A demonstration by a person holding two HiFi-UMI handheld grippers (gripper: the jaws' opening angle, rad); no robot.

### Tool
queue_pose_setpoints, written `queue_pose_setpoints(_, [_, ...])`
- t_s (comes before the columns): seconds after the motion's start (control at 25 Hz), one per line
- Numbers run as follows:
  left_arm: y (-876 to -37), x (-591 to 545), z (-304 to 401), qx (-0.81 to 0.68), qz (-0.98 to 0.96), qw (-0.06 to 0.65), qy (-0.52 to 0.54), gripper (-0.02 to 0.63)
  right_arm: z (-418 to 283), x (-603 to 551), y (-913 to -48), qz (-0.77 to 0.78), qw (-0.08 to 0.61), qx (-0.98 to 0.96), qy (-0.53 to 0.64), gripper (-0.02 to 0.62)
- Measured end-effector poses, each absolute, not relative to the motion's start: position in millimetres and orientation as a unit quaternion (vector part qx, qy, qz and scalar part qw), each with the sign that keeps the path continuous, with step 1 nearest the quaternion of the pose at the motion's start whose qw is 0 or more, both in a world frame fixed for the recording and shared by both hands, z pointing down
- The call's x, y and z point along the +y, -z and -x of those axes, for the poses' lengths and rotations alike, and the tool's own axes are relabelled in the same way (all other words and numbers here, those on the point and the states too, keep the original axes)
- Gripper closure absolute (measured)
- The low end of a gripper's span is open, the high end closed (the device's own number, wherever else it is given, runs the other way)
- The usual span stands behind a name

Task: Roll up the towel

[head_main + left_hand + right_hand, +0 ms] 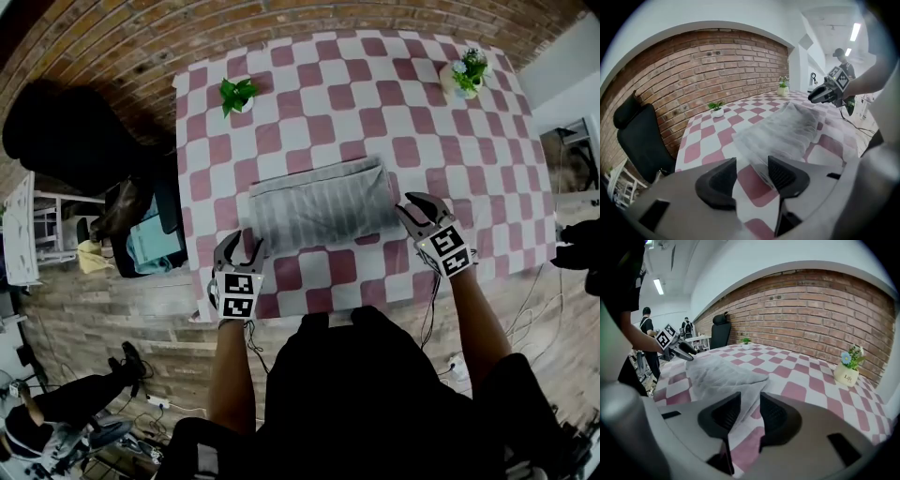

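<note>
A grey striped towel lies folded or partly rolled on the checked table, thicker along its far edge. My left gripper is at the towel's near left corner. Its jaws stand apart, and the towel's edge lies just beyond the right pad without being pinched. My right gripper is at the towel's right end. Its jaws show a narrow gap, with the towel's corner on the table in front of them, not clamped.
Two small potted plants stand at the back of the table, one at the left and one at the right. A black chair is beside the table's left edge. The table's near edge runs just behind both grippers.
</note>
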State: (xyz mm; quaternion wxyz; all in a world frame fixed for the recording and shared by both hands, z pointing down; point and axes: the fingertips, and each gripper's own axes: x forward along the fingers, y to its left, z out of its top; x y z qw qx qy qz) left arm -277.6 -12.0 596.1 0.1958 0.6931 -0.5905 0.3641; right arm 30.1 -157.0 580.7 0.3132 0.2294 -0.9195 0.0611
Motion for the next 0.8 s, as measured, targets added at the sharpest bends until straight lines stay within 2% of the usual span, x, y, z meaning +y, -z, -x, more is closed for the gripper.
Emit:
queue_pose_setpoints(0.2, [-598, 11, 269, -0.601, -0.691, 0.209, -0.342, 0.394, -29, -128, -611, -0.186, 0.357, -0.912, -0.079, 0.442])
queue_pose_setpoints(0.52, [-627, 36, 242, -0.558, -0.705, 0.231, -0.371, 0.385, -34, -116, -630, -0.184, 0.377, -0.905, -0.07, 0.436])
queue_pose_setpoints(0.76, [-639, 32, 247, -0.567, -0.695, 0.282, -0.339, 0.414, -41, -105, -634, -0.186, 0.39, -0.898, -0.084, 0.436])
queue_pose_setpoints(0.8, [-638, 31, 249, -0.574, -0.693, 0.282, -0.333, 0.452, -42, -104, -637, -0.188, 0.393, -0.896, -0.085, 0.436])
